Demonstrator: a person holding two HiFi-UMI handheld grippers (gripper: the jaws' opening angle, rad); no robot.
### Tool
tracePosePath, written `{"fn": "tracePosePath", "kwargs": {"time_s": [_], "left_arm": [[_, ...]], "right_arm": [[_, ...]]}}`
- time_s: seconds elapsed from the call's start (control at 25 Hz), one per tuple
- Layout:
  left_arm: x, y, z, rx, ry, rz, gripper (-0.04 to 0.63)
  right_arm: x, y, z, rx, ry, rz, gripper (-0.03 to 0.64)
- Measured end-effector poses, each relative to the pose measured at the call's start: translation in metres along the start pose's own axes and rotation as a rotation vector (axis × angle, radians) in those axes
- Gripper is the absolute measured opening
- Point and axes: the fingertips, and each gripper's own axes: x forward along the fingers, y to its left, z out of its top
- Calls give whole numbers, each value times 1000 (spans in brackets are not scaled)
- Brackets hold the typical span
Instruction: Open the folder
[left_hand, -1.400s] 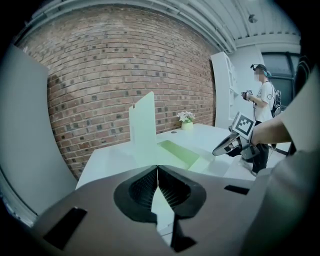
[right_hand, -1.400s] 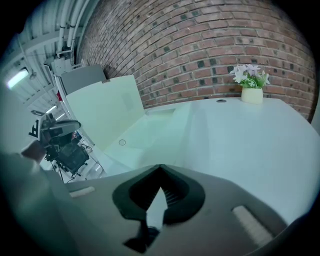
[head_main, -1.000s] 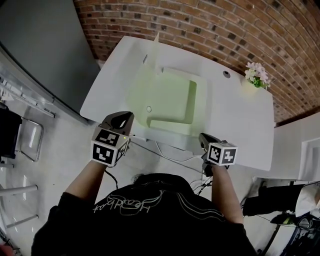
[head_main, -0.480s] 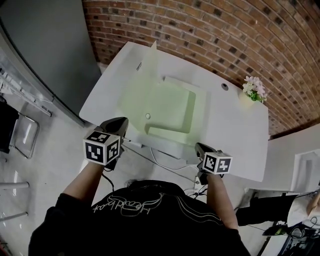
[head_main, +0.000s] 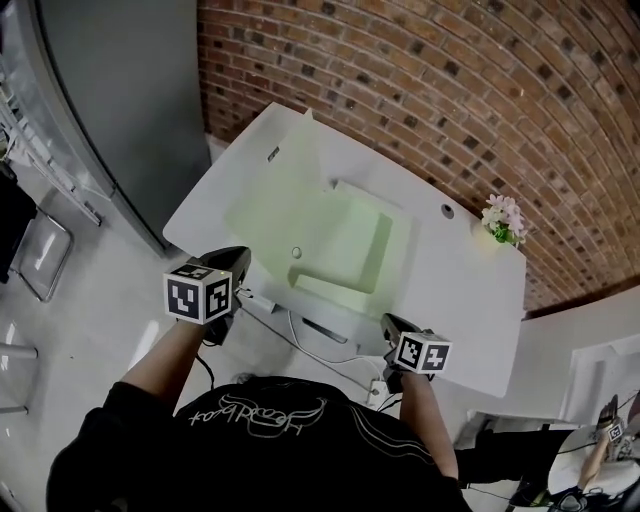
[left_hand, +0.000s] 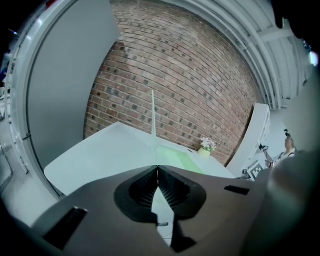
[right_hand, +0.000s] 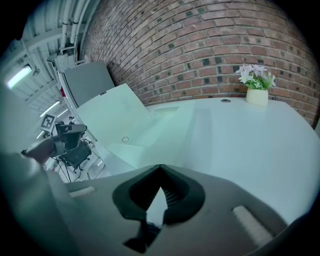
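Though it spans much of the table (head_main: 470, 300), the folder (head_main: 330, 235) looks light, a thin, slick, bendy plastic sheet, likely to slide or buckle if pushed. Best hold is probably the free edge of the left cover (head_main: 270, 170), pinched at mid-length so it doesn't twist. It lies at the table's middle, nearer the left side.

Look, left to right:
- Left cover is pale green, half see-through, raised off the table and standing near upright, so the folder reads as already open.
- A small round snap stud (head_main: 296, 253) sits toward the table's near edge.
- The right half lies flat, with a stepped inner pocket (head_main: 350, 250).

The left gripper (head_main: 237, 258) is over the table's near-left edge, clenched, nothing in it. The right gripper (head_main: 392, 322) is at the near edge further right, also clenched and empty, off the folder. A flower pot (head_main: 503, 220) stands on the table's far right.
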Motion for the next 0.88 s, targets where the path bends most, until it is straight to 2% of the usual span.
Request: {"fn": "tracePosePath", "kwargs": {"time_s": [0.32,0.76,0.88], "left_arm": [[1,28,-8,-160,-1,21,6],[11,64,-27,-466,3,-9,6],[13,72,-33,-527,11,-6,6]], "right_arm": [[1,0,2,-6,-11,-2,2],[-1,-1,0,4,-20,-10,2],[-1,-1,0,10,-22,-4,2]]}}
